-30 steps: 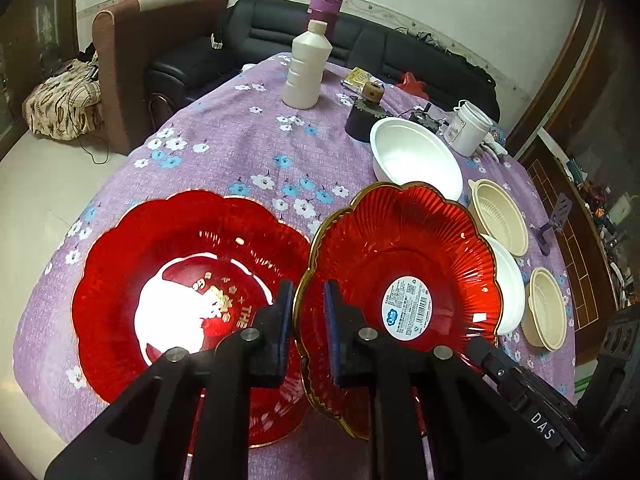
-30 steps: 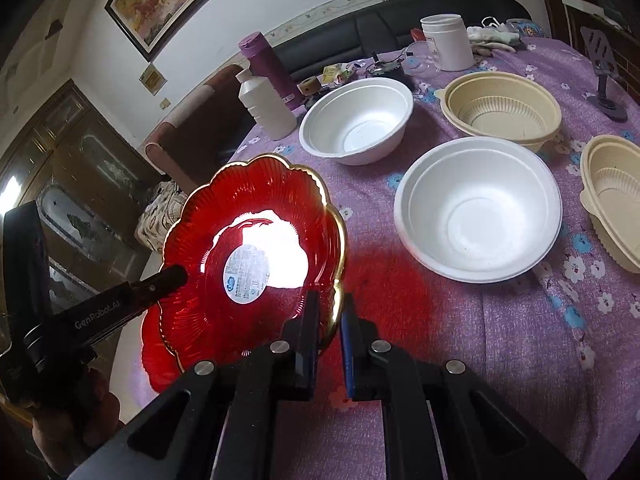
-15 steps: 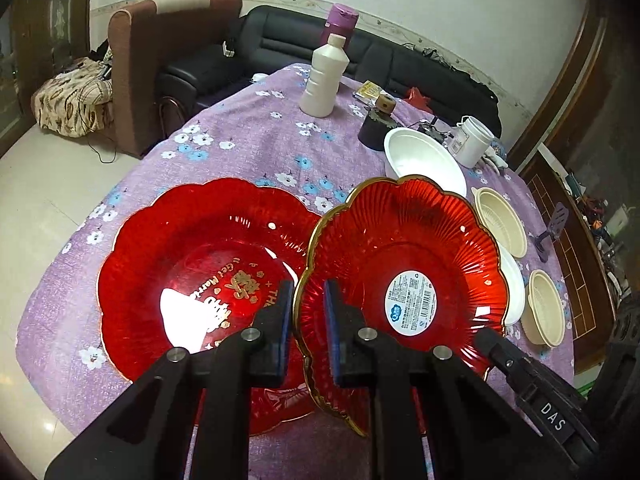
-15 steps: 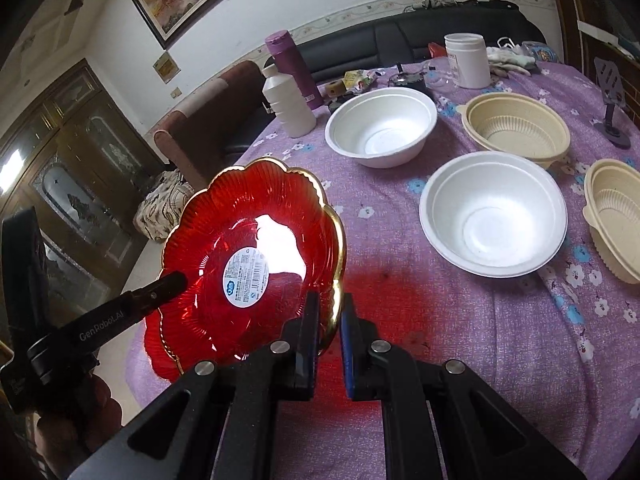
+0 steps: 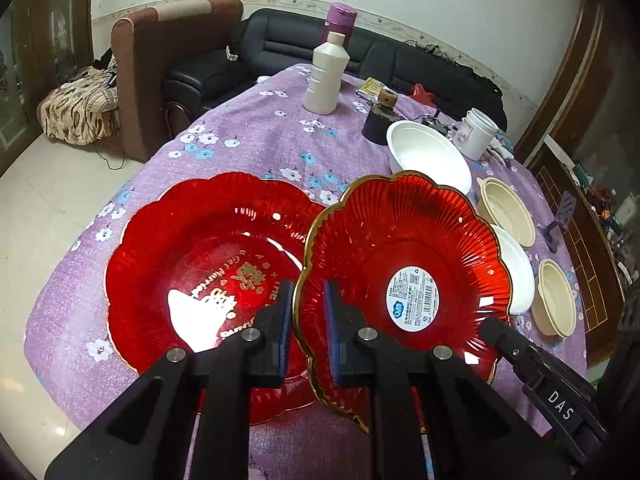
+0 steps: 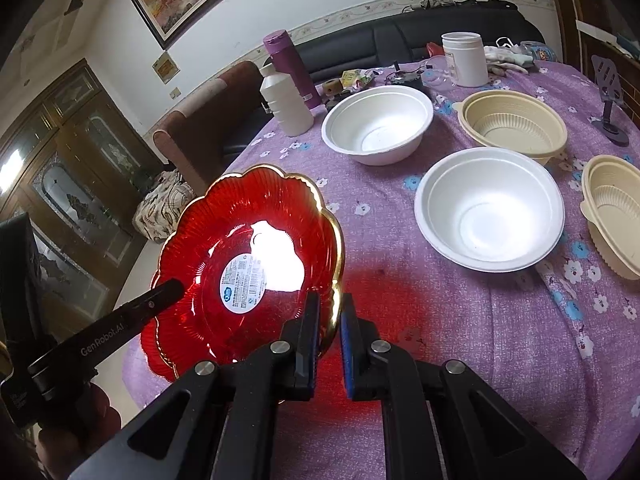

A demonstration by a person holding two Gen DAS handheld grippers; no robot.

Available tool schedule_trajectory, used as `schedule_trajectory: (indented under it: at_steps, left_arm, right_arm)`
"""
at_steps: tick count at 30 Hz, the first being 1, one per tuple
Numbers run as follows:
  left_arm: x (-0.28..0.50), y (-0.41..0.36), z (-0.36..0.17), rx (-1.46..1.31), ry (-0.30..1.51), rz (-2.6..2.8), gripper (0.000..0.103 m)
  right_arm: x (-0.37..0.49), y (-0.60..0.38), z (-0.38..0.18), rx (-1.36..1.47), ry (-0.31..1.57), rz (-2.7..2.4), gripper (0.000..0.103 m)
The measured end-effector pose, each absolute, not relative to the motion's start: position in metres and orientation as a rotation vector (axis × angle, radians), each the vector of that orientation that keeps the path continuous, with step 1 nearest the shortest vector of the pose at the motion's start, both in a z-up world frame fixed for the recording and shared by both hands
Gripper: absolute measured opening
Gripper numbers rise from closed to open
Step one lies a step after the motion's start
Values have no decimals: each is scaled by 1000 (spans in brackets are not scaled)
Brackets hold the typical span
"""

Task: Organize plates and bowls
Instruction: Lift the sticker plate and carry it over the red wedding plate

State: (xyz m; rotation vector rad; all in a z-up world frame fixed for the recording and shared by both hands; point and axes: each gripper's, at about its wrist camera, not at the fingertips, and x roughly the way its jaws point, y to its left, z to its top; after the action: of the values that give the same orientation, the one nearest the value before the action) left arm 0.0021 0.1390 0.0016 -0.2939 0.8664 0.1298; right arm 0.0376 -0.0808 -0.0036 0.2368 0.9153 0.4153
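Red plate with gold lettering (image 5: 200, 272) lies flat at the table's near left edge. Left gripper (image 5: 307, 334) pinches the left rim of the gold-rimmed red plate (image 5: 404, 264), right gripper (image 6: 330, 334) pinches the opposite rim; the plate hangs tilted, overlapping the flat plate's right side. Since a second ago the pair has drifted slightly along the table, grips unchanged, so stacking looks close, not done. Further right: white bowls (image 6: 488, 208), beige bowls (image 6: 514, 122). Purple flowered tablecloth (image 5: 248, 136), white bottle (image 5: 326, 76) at the far edge, black sofa (image 5: 288, 48) behind.
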Motion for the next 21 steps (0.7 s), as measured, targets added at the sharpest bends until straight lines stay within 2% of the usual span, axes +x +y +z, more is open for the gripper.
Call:
schedule_trajectory:
  at_steps: [21]
  left_arm:
    - [-20, 179, 15, -297, 806, 280, 13]
  right_arm:
    - [46, -26, 11, 181, 895, 525, 9]
